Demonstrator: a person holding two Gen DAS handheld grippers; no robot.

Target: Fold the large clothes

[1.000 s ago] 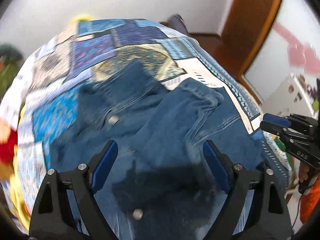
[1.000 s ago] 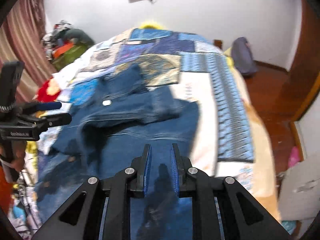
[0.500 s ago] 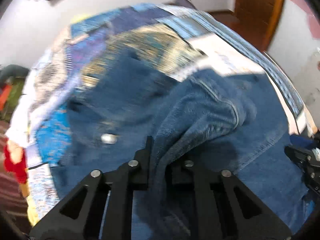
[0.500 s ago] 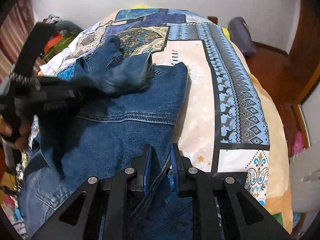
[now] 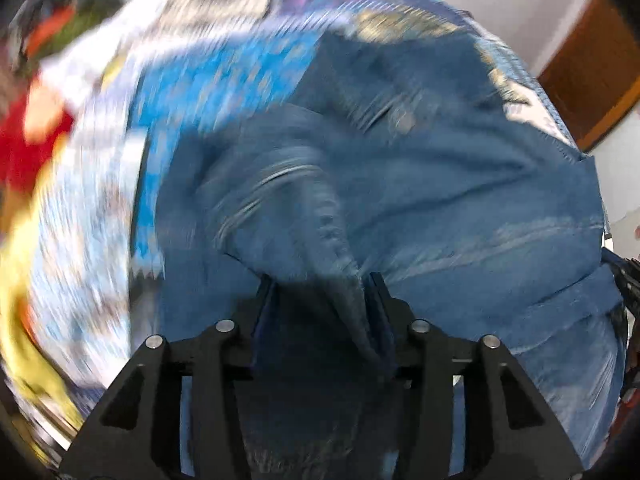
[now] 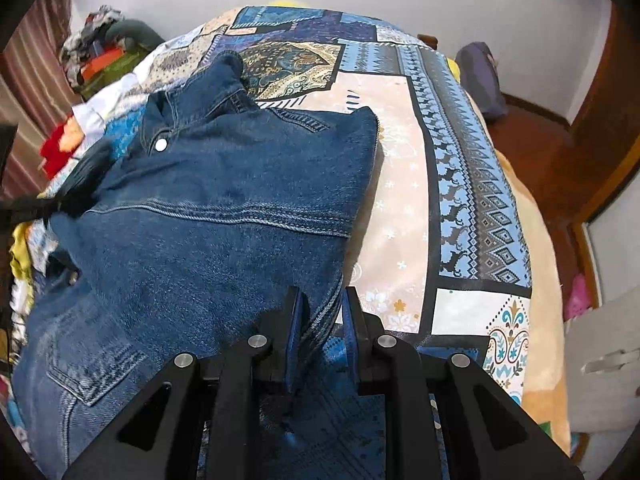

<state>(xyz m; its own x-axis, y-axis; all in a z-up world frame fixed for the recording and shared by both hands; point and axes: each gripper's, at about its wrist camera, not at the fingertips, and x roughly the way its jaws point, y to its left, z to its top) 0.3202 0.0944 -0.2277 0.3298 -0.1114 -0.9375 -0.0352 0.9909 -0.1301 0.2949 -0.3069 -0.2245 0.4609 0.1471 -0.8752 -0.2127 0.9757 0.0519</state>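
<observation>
A blue denim jacket lies spread on the patchwork bedspread, collar and a silver snap toward the far side. My right gripper is shut on the jacket's near stitched edge, low over the bed. In the blurred left wrist view my left gripper points steeply down over the jacket. Its jaws are opening, and a fold of denim sleeve still hangs between them, leaning on the right finger. A dark blur at the left edge of the right wrist view is the left gripper.
Piled clothes sit beyond the bed's far left corner, and red and yellow cloth lies at its left side. A dark bag rests on the wooden floor to the right, near a brown door and a white cabinet.
The left gripper shut on the bunched sleeve, swung it down and leftward across the jacket, and its jaws have now parted. The right gripper sank toward the bed, still holding the edge.
</observation>
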